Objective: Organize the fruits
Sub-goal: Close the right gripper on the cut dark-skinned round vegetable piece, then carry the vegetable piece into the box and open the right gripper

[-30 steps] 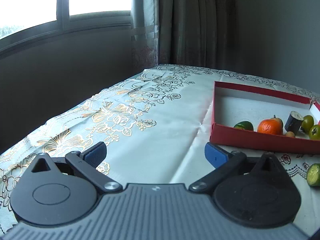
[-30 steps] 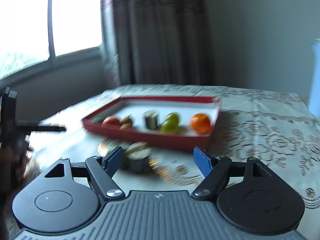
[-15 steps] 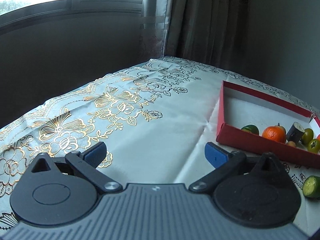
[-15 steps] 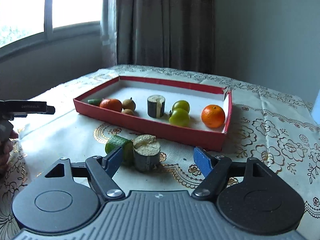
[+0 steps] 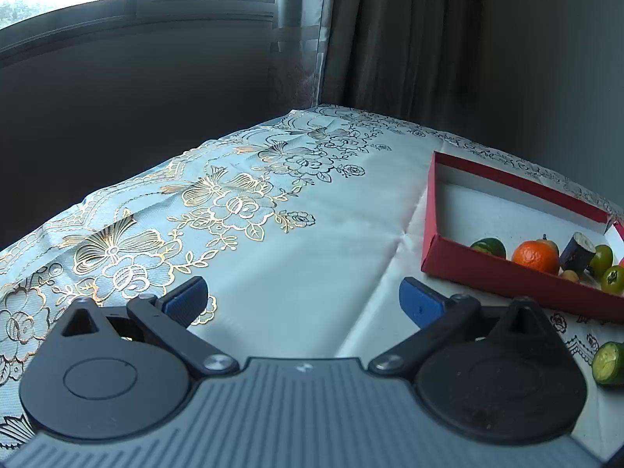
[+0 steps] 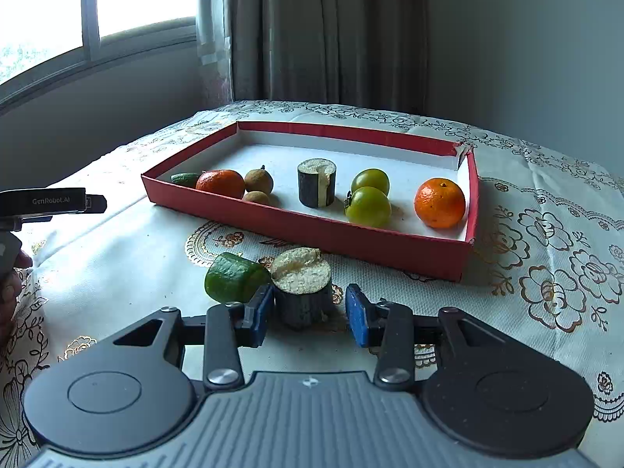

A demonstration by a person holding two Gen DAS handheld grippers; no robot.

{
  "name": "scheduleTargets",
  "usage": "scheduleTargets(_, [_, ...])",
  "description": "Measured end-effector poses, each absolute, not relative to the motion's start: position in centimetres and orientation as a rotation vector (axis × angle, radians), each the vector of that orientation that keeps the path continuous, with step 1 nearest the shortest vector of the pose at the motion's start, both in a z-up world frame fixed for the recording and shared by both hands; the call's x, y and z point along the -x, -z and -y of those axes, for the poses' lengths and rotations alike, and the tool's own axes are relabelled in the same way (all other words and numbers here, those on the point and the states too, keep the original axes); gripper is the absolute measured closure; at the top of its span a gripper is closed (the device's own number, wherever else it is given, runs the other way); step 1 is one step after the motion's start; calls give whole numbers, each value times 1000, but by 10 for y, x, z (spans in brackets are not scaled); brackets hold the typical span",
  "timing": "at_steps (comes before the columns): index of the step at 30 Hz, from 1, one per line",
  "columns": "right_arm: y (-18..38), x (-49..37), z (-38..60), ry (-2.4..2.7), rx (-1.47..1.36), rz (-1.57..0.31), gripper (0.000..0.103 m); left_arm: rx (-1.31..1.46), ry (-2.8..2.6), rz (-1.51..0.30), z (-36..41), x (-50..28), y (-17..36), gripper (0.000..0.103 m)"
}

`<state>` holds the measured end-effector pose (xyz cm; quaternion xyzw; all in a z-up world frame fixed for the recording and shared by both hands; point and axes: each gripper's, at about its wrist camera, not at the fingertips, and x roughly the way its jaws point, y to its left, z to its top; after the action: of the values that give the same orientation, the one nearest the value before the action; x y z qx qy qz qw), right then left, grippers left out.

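Observation:
A red tray (image 6: 312, 230) on the table holds two oranges (image 6: 439, 202), two green fruits (image 6: 368, 206), brown fruits, a small cucumber and a dark sugarcane piece (image 6: 316, 182). In front of the tray a second sugarcane piece (image 6: 302, 288) stands upright next to a green cucumber chunk (image 6: 234, 277). My right gripper (image 6: 308, 314) is open, its blue pads on either side of the sugarcane piece, the left pad close to it, a gap at the right. My left gripper (image 5: 302, 302) is open and empty above bare tablecloth, left of the tray (image 5: 468, 269).
The floral gold-patterned tablecloth (image 5: 218, 202) covers the table. The table's left edge faces a dark wall under a window. The left gripper's body (image 6: 43, 202) shows at the left in the right wrist view. The cucumber chunk (image 5: 608, 362) shows at the right in the left wrist view.
My right gripper has moved forward and down and its jaws have narrowed around the standing sugarcane piece. My left gripper has drifted back and left, away from the tray.

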<state>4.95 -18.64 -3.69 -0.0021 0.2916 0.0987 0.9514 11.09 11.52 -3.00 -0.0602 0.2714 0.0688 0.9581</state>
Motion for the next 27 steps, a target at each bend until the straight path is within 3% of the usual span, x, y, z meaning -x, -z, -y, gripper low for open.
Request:
scheduleTargets(18, [38, -54, 189, -219, -22, -609, 70, 108, -145, -570, -114, -111, 32, 0])
scheduleTargets(27, [10, -54, 204, -177, -83, -501, 70, 102, -142, -577, -114, -112, 32, 0])
